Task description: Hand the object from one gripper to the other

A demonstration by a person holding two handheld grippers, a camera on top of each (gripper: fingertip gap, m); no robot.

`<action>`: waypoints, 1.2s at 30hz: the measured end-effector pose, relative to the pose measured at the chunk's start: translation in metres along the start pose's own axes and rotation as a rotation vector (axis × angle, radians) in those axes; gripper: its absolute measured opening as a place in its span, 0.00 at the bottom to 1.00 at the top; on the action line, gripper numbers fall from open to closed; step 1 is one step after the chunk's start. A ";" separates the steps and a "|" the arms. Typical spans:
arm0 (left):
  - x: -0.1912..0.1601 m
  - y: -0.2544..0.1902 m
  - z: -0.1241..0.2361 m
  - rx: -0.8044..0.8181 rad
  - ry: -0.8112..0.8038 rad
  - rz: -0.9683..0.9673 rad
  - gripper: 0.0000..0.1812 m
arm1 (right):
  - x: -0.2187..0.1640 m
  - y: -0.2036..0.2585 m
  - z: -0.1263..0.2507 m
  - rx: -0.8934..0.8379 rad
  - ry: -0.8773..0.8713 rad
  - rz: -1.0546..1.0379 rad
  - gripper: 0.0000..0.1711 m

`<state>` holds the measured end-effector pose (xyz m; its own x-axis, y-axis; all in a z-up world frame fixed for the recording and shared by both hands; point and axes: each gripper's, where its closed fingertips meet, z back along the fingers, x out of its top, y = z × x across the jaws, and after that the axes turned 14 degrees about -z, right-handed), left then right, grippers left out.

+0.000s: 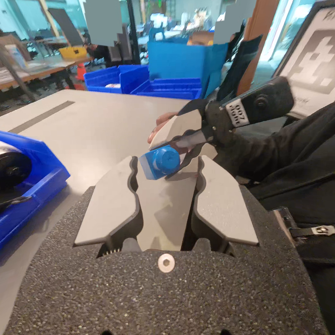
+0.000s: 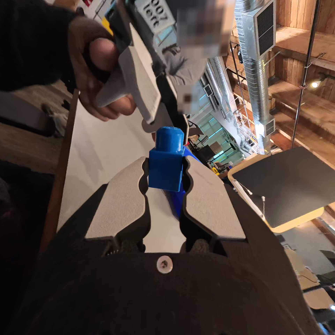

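Note:
A blue brick (image 1: 159, 165) with one round stud is held above the grey table (image 1: 81, 126). My right gripper (image 2: 165, 162) is shut on the brick's square body (image 2: 165, 174), and its stud points away from that camera. In the left wrist view the right gripper reaches in from the right, with the stud facing the camera. My left gripper (image 1: 167, 161) is open. The brick sits between its fingertips, close to the left finger (image 1: 116, 195) and apart from the right one. In the right wrist view the left gripper's fingers (image 2: 143, 90) come down from above around the stud.
A blue bin (image 1: 41, 181) holding a black roll stands at the table's left. More blue bins (image 1: 163, 88) line the far edge. A dark sleeve (image 1: 290, 163) fills the right side. A hand (image 2: 94, 72) grips the left gripper's handle. Both grippers' tips are close together, under 4 cm apart.

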<state>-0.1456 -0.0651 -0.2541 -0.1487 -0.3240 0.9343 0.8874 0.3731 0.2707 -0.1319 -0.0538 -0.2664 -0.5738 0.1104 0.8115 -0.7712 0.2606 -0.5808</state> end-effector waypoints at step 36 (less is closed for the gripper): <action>0.053 -0.010 0.010 0.099 -0.856 -0.057 0.20 | 0.063 -0.022 0.017 0.289 -0.692 -1.232 0.28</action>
<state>-0.1663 -0.0774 -0.2049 -0.5045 0.4073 0.7613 0.8327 0.4627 0.3042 -0.1555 -0.0685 -0.2034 0.5345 -0.5380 0.6518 -0.8448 -0.3635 0.3927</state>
